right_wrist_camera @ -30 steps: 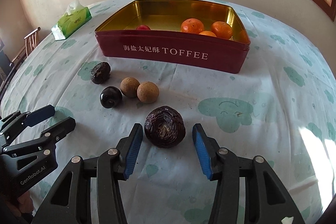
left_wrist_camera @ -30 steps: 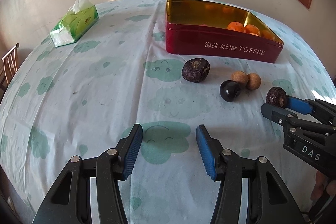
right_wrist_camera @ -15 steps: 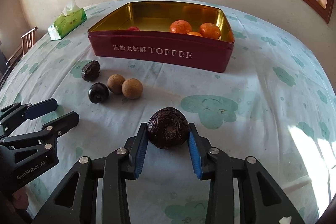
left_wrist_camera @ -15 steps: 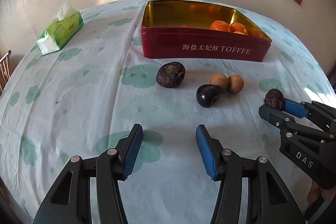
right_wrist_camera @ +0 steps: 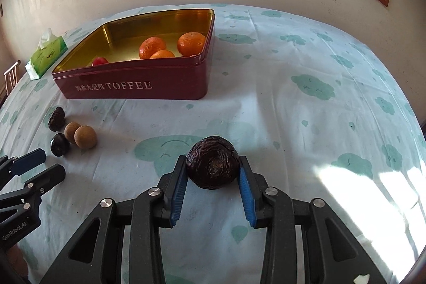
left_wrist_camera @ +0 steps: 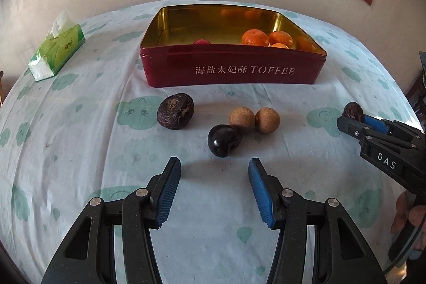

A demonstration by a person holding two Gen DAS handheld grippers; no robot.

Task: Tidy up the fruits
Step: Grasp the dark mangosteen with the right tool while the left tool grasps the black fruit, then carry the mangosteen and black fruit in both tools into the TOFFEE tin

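Note:
My right gripper is shut on a dark wrinkled passion fruit and holds it above the tablecloth; it also shows at the right of the left wrist view. My left gripper is open and empty, just in front of a dark plum. Two brown longans and a second wrinkled passion fruit lie on the cloth beyond it. The red toffee tin holds three oranges and a small red fruit.
A green tissue pack lies at the far left of the table. The wall and window frame stand behind the table. A chair back shows at the left edge. A sunlit patch falls on the cloth at right.
My right gripper closed on the wrinkled passion fruit and lifted it, swinging right. My left gripper moved forward and right toward the plum, still open.

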